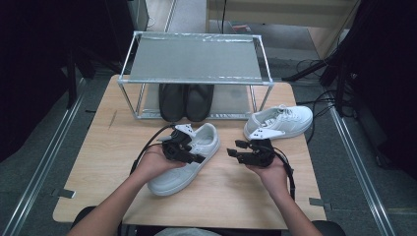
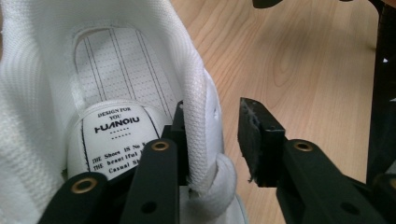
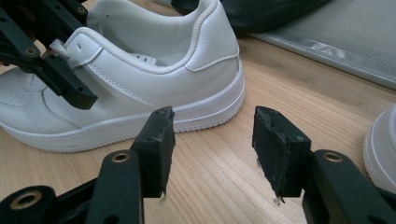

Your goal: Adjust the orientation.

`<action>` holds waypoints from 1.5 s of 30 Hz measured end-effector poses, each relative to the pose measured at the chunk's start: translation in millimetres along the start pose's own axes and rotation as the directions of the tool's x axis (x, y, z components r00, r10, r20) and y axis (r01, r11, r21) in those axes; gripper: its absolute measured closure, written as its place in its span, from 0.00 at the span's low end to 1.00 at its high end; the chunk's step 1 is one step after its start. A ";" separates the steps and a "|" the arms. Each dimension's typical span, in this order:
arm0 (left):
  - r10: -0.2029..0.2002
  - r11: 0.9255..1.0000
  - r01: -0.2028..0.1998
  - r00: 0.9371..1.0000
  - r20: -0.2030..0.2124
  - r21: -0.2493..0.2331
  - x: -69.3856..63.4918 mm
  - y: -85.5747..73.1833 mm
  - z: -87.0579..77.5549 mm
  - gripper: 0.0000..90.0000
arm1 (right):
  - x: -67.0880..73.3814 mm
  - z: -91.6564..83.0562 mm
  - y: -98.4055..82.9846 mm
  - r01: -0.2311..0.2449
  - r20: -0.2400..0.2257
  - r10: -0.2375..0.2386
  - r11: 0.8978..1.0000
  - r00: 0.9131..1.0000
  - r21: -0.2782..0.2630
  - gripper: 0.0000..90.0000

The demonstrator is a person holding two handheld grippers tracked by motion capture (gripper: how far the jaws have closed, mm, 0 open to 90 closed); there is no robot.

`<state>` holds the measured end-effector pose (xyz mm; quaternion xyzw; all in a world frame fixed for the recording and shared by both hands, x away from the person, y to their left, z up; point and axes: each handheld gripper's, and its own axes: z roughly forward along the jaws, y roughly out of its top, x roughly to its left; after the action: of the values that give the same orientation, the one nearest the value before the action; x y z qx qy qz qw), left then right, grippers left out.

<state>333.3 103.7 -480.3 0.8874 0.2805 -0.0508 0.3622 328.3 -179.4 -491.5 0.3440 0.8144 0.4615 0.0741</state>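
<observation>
Two white leather low-top sneakers sit on the wooden table point(image 1: 98, 162); the nearer white sneaker point(image 1: 189, 160) has its padded collar point(image 2: 198, 116) between the left gripper point(image 1: 189, 147) jaws, one jaw inside, the other standing clear, so the grip is released. To lift it well, close squarely on the collar. The right gripper point(image 3: 212, 140) hovers level beside the heel, jaws parted and empty, palm up.
</observation>
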 end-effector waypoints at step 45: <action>-0.123 0.985 0.110 0.988 -0.097 -0.130 -21.3 -46.2 -64.9 0.58 | 12.6 19.6 33.3 0.086 -0.094 -0.086 0.996 0.992 -0.004 0.64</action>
<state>283.4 164.3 -454.9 0.8466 0.3532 -0.0077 0.3981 343.9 -146.6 -473.3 0.2866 0.8309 0.4736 0.0554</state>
